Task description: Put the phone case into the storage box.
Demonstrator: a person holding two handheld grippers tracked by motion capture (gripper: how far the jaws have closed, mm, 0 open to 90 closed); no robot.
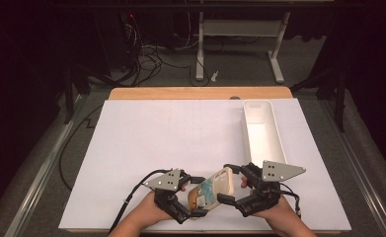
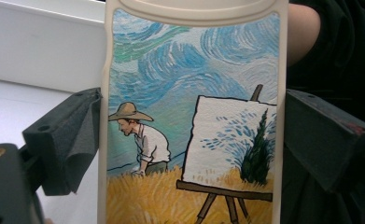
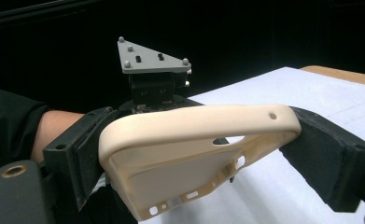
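Observation:
A cream phone case (image 1: 212,191) with a painted back, a man in a straw hat beside an easel, is held off the white table near its front edge. My left gripper (image 1: 193,197) is shut on the case's lower end, and my right gripper (image 1: 228,185) is shut on its upper end. In the left gripper view the painted back of the case (image 2: 194,60) stands between the left gripper (image 2: 194,140) jaws, which press on both long edges. In the right gripper view the case's plain inside (image 3: 194,126) faces down, clamped by the right gripper (image 3: 203,154); the left gripper's grey plate (image 3: 152,60) shows behind.
A long white tray (image 1: 264,131) lies along the table's right side, just beyond my right gripper; its wall (image 2: 45,51) shows behind the case in the left gripper view. A white sheet (image 1: 180,138) covers the table, with a wooden edge (image 1: 200,93) at the back.

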